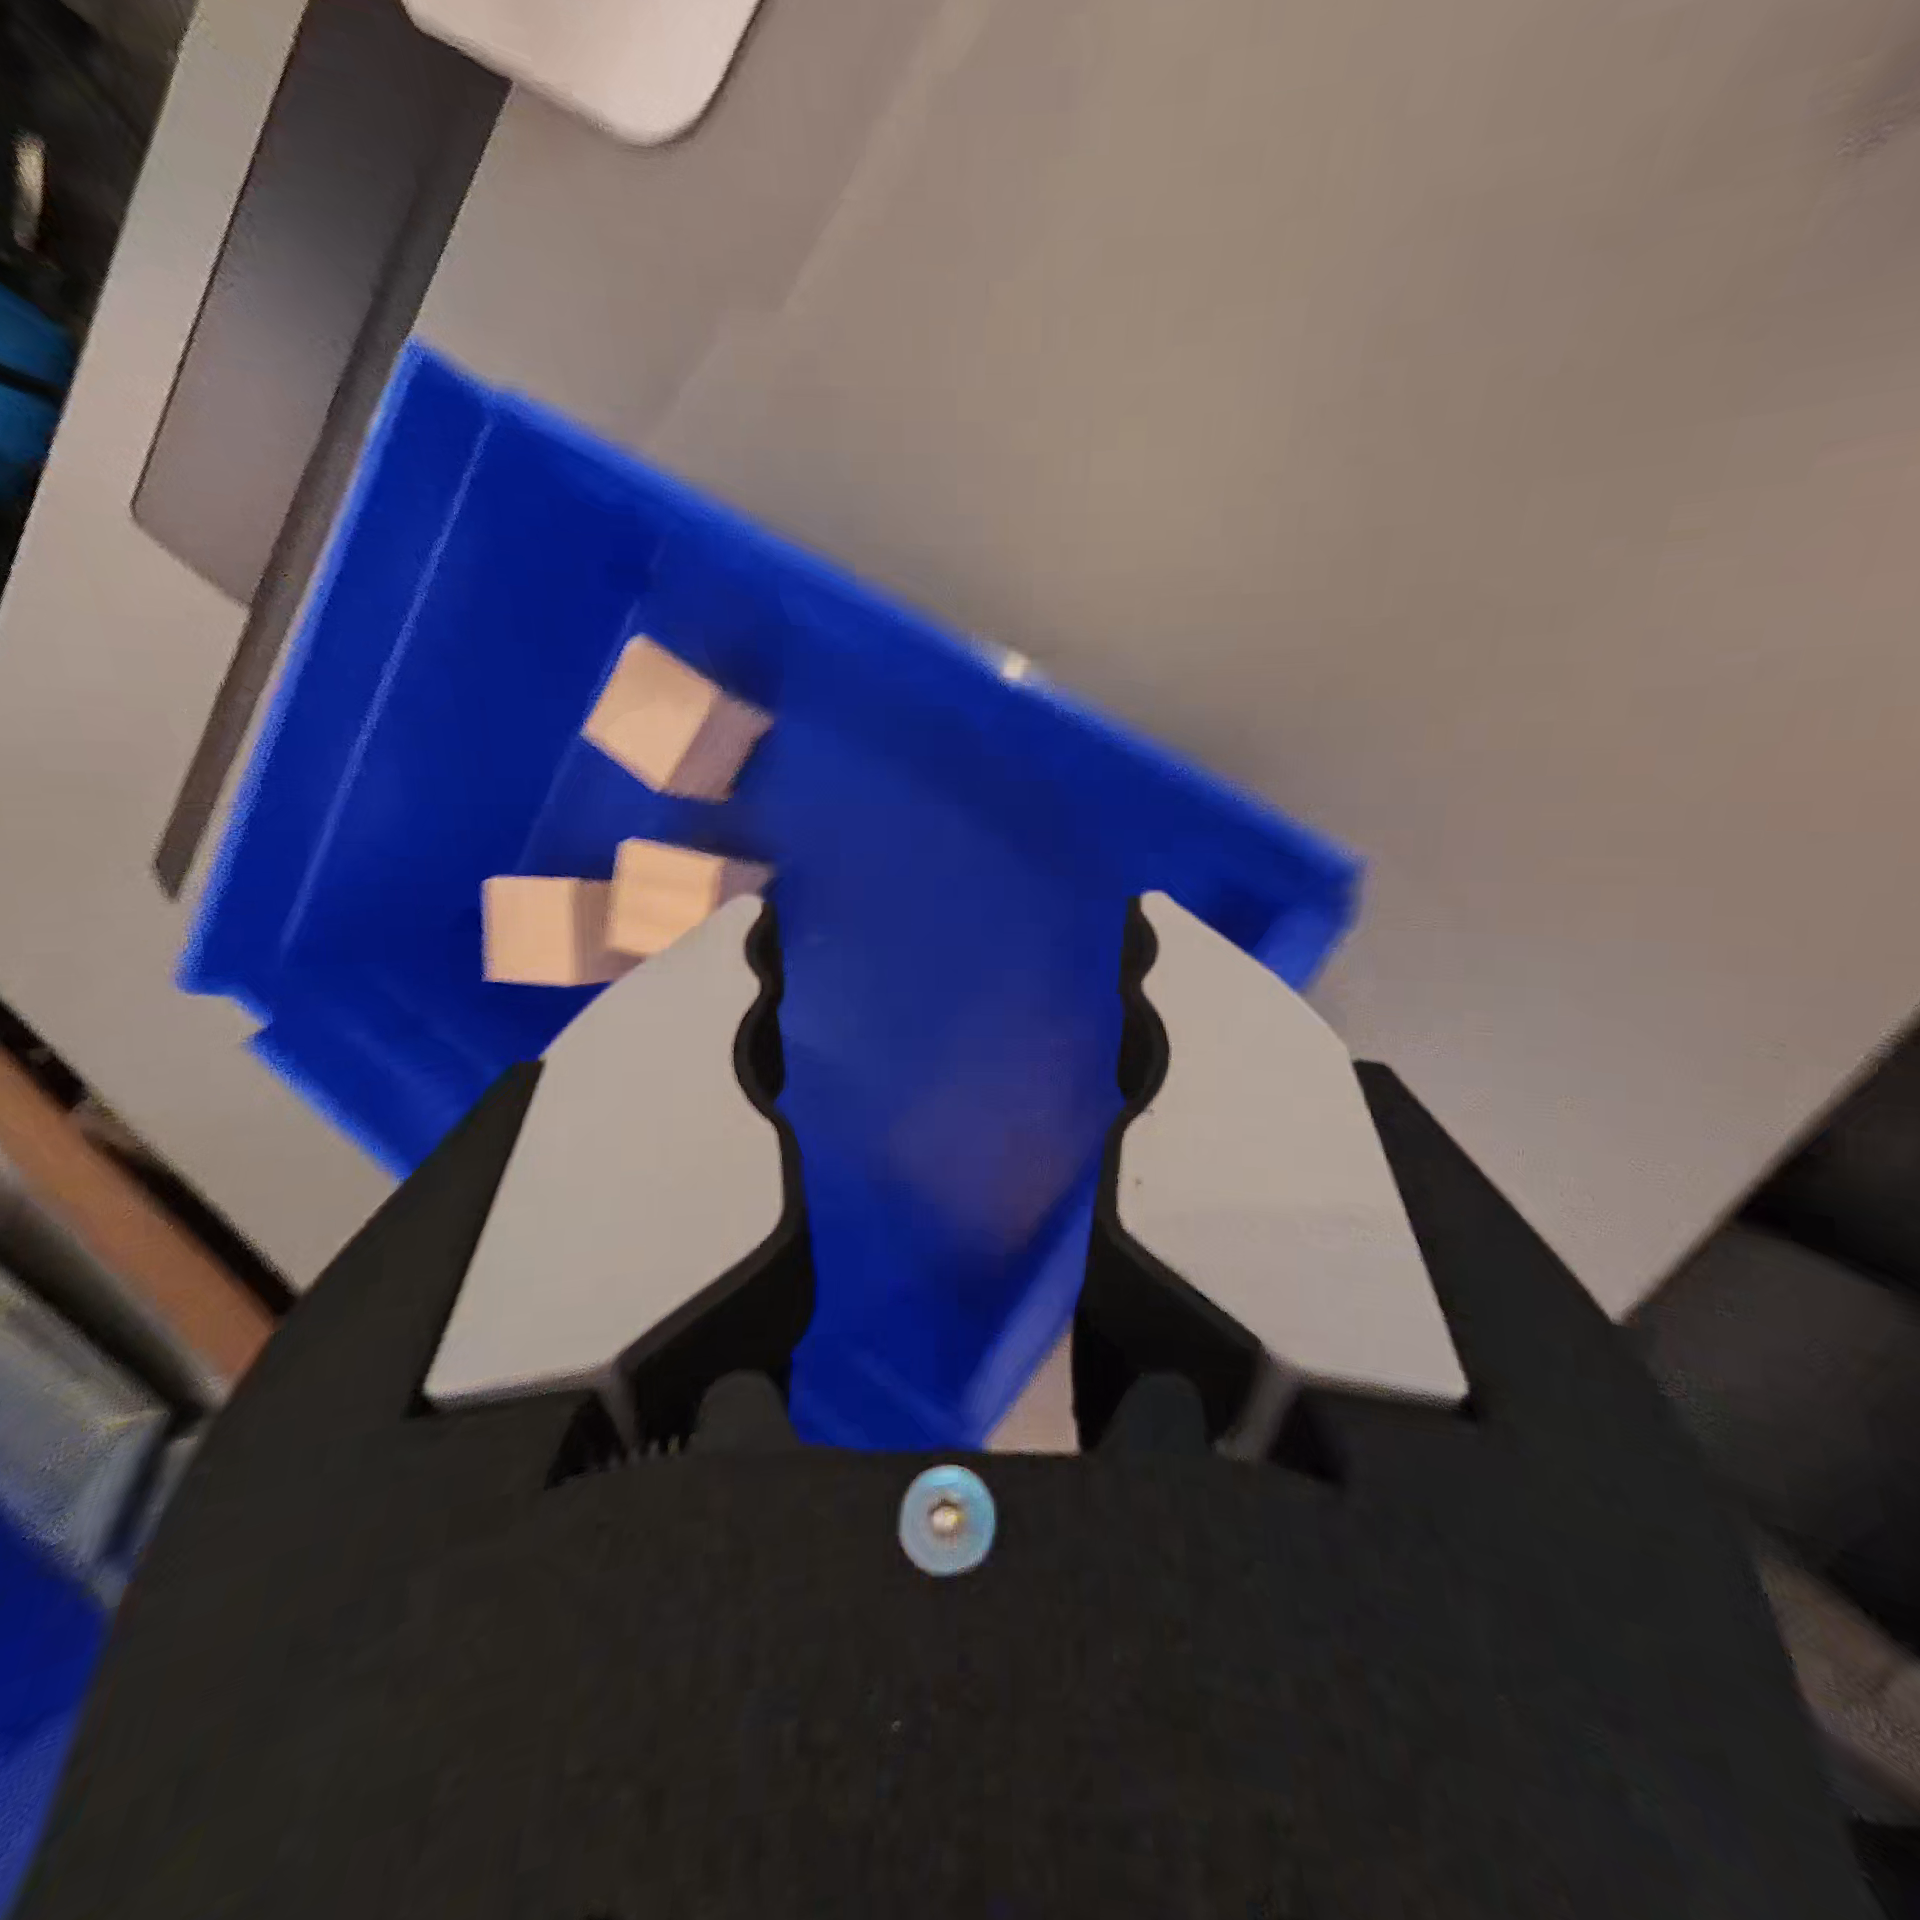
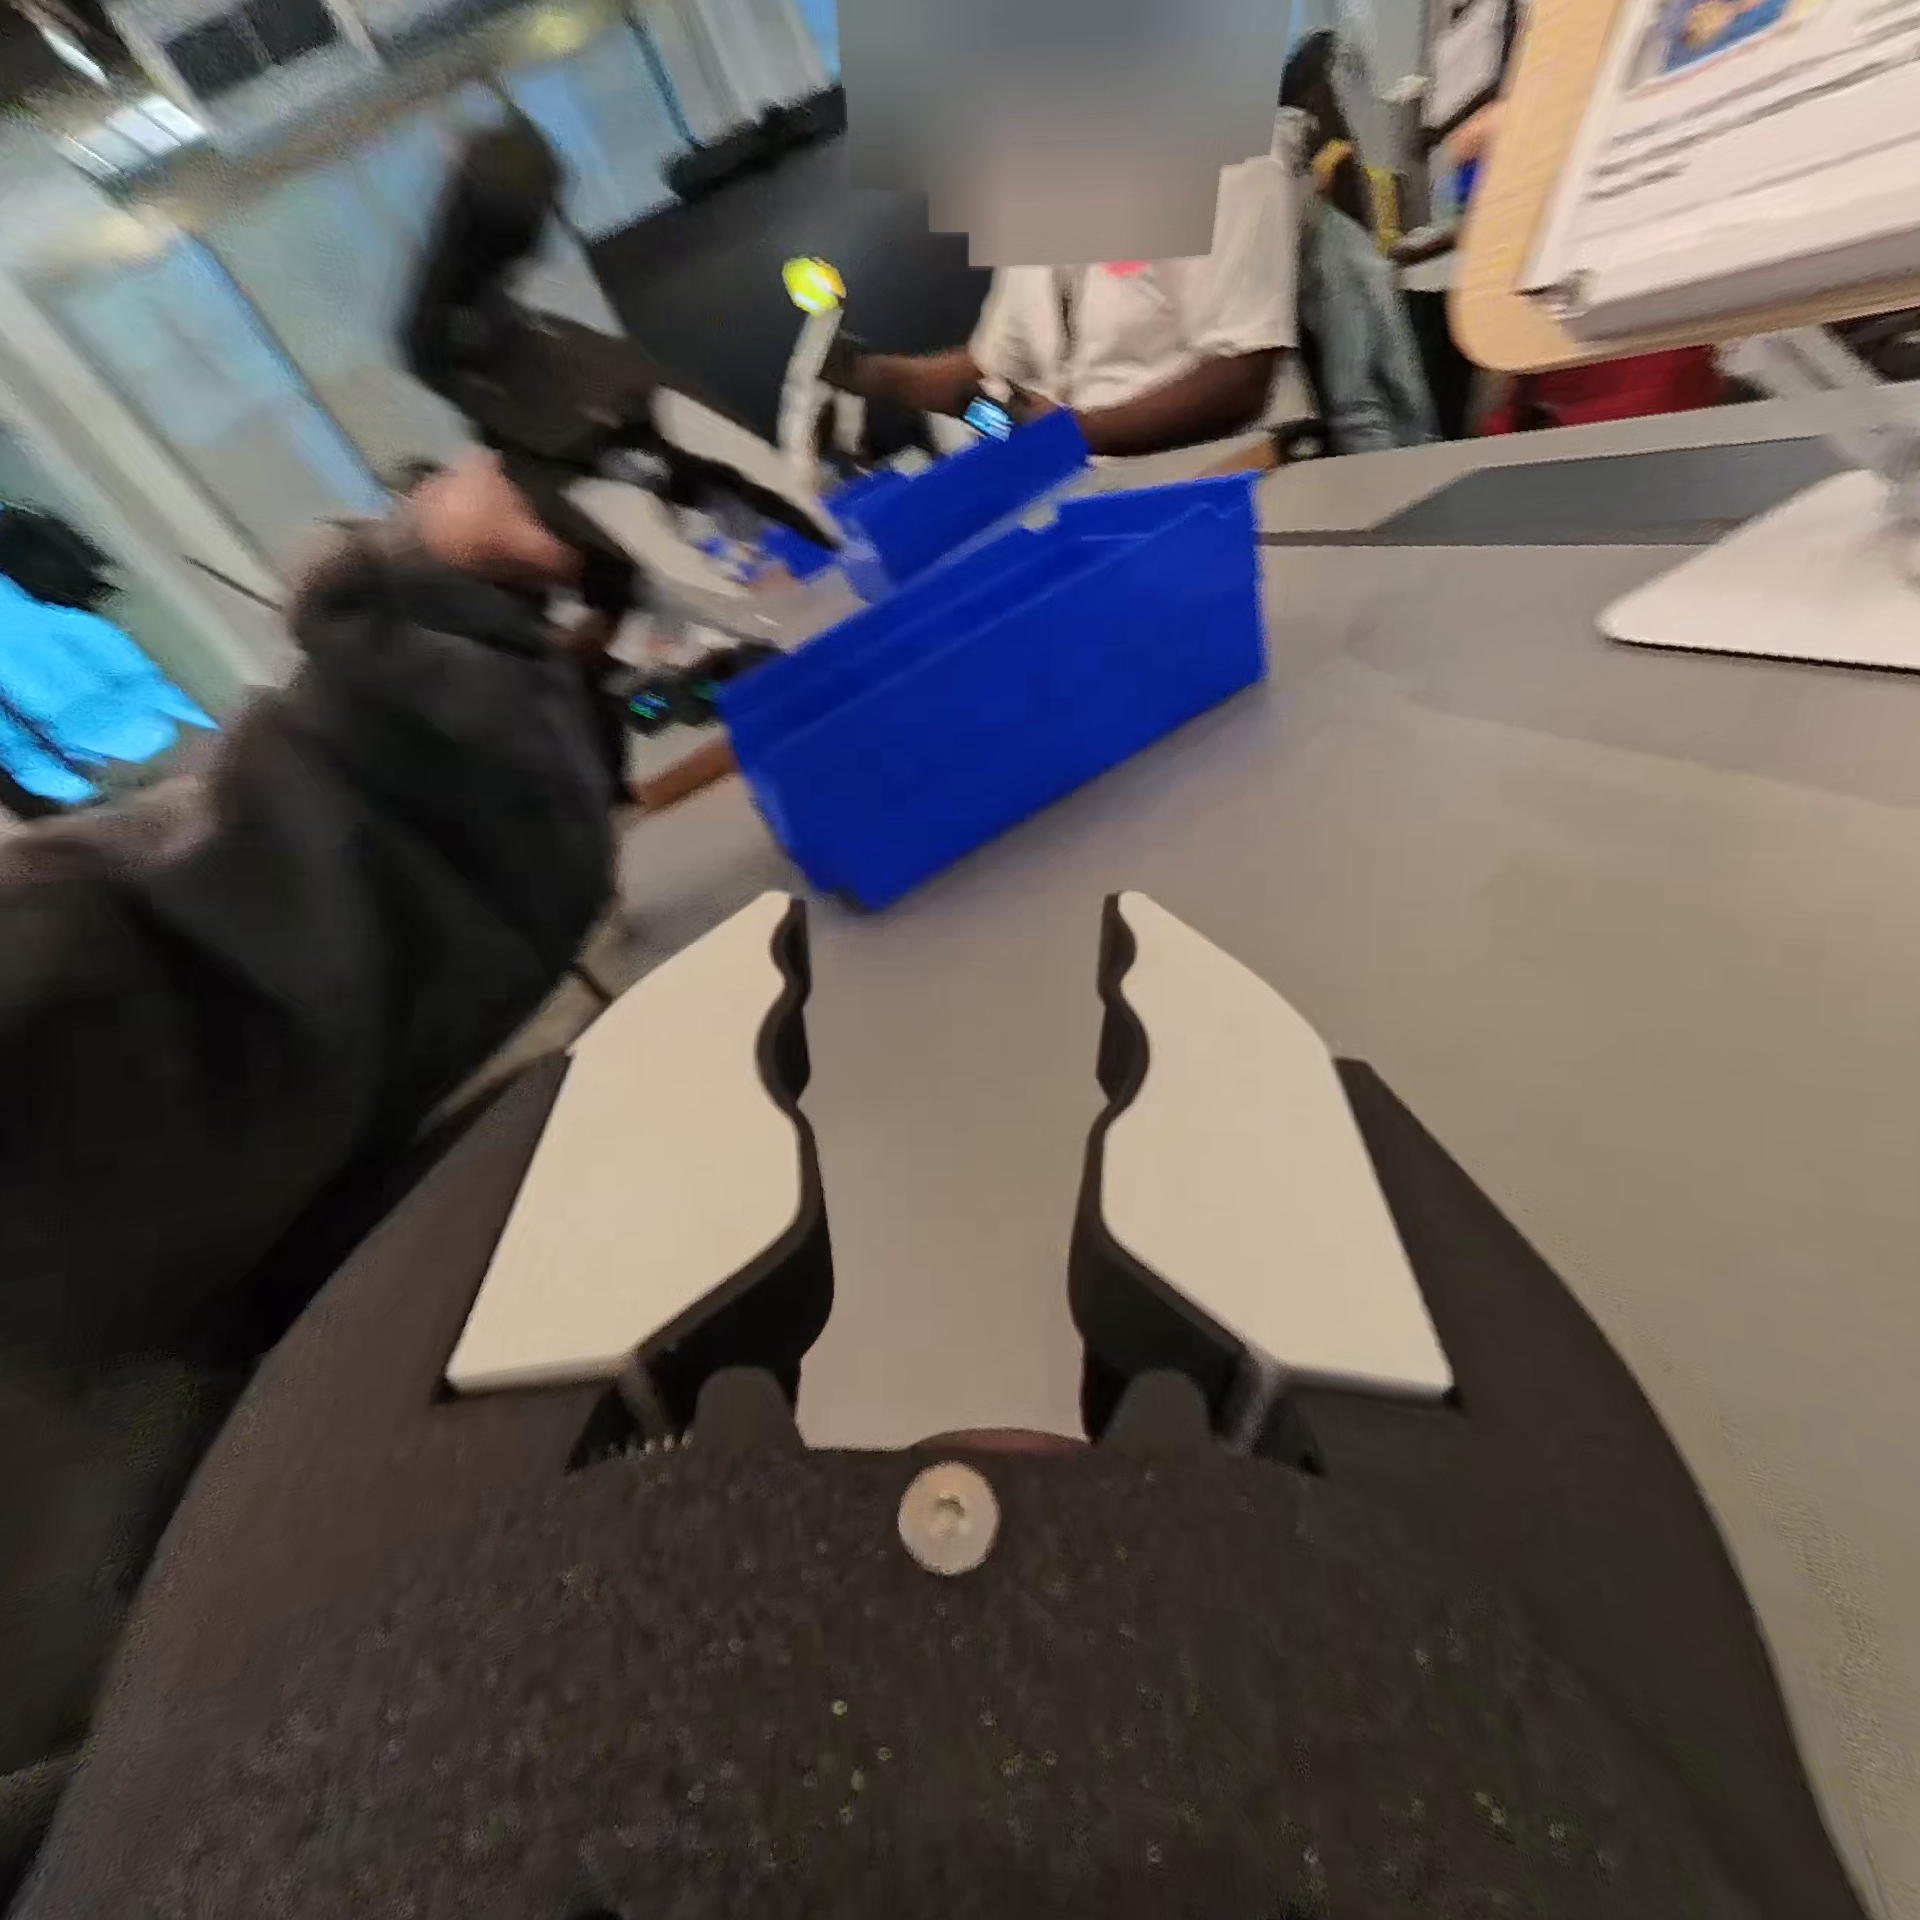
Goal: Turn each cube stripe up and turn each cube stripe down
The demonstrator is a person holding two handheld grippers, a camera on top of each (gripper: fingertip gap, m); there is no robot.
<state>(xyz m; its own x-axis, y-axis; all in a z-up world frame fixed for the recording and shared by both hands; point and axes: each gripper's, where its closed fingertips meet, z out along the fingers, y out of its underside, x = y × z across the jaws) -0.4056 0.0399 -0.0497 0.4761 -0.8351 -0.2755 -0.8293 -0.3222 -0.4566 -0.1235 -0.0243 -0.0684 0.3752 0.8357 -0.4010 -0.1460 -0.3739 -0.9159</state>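
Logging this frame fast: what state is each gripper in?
Left gripper: open, empty, above the blue plastic bin.
Right gripper: open, empty, over the grey table.

Cube (image 1: 673, 717) stripes lost in blur

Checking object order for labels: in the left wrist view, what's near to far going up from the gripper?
Left gripper, open over the blue bin → pair of wooden cubes → single wooden cube → bin's far wall → grey table → white stand base.
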